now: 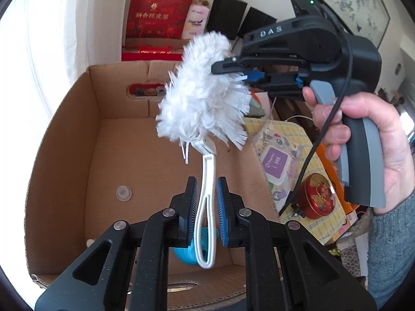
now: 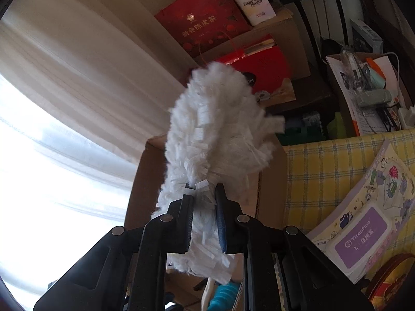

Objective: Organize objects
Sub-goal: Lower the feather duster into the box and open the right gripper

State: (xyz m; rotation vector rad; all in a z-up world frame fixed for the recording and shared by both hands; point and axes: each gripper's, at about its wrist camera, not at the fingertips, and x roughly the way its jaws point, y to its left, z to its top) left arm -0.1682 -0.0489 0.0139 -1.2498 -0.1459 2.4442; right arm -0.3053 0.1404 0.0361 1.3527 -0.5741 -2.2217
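The left tool (image 1: 206, 202) is closed on the white looped handle (image 1: 207, 207) of the duster (image 1: 202, 96), holding it above the open cardboard box (image 1: 64, 134). From two o'clock the right tool (image 1: 229, 71) pinches the fluffy white head, its pads pressed into the fibres. A teal object (image 1: 185, 254) lies in the box at six o'clock.

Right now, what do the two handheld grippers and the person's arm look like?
Left gripper: matte black linkages, silver pivot pins, blue ribbed pads. Right gripper: black body embossed "DAS", green LED, grey trigger and grip, black cable. The right hand is bare, with a grey knit sleeve.
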